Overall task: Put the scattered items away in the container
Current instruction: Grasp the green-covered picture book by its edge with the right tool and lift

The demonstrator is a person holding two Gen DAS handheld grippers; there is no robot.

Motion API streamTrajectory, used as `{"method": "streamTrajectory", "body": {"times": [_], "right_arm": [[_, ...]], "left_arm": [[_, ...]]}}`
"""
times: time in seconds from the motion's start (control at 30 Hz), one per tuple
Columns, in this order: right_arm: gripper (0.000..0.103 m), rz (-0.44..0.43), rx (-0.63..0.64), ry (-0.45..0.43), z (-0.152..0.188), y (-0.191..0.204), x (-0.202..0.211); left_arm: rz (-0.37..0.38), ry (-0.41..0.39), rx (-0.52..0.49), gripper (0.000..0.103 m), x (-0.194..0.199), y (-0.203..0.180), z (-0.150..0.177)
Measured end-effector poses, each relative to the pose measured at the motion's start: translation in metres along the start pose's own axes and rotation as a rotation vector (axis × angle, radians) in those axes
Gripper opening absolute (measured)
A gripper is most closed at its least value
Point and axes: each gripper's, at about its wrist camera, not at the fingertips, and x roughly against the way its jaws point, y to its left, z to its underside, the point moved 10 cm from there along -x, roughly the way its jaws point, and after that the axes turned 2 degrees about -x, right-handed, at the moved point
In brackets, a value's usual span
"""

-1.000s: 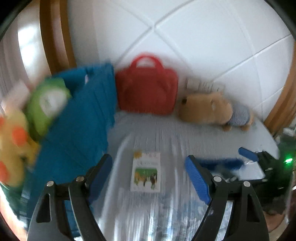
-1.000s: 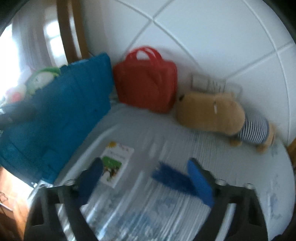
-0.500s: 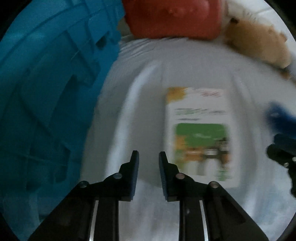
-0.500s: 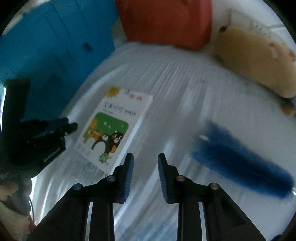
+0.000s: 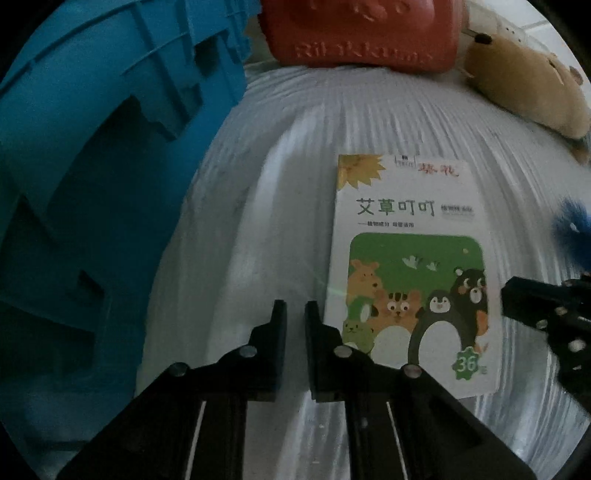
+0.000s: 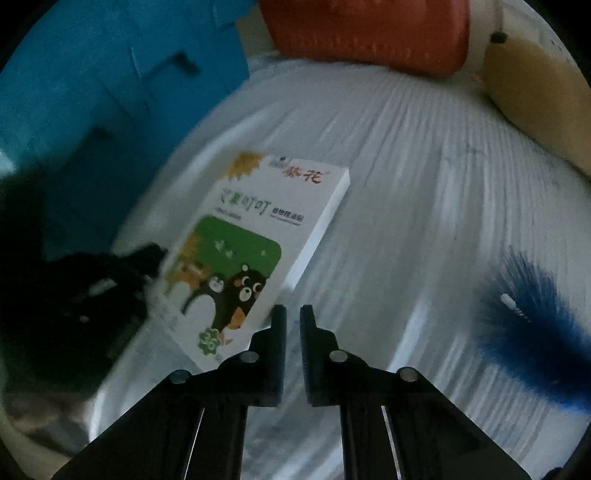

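Black angular fingers (image 5: 280, 325) with silver screws (image 6: 337, 356).

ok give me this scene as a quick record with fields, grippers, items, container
surface: pale ribbed bed cover
container: blue plastic crate, at the left edge of the cover
left gripper: shut, empty, just left of the box
right gripper: shut, empty, at the box's near right corner
flat box: white animal-print box, lying flat on the cover
blue item: fluffy blue brush, right of the box
behind: red bag, tan plush toy
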Motion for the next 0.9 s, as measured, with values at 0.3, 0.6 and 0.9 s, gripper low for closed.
{"method": "streamTrajectory", "body": {"times": [0.3,0.6,0.9], "right_arm": [[0.01,-0.245,-0.048,-0.07,-0.026,0.028,0.041],[0.014,-0.428,-0.081,-0.019,-0.034,0.06,0.03],[0.055,-0.401,-0.016,0.021,-0.024,0.083,0.023]], "left_arm": [[0.085,0.024,0.072,0.008,0.002,0.004,0.0],[0.121,0.009,0.115,0.008,0.017,0.016,0.011],[0.139,-0.011,0.139,0.012,0.037,0.022,0.019]]}}
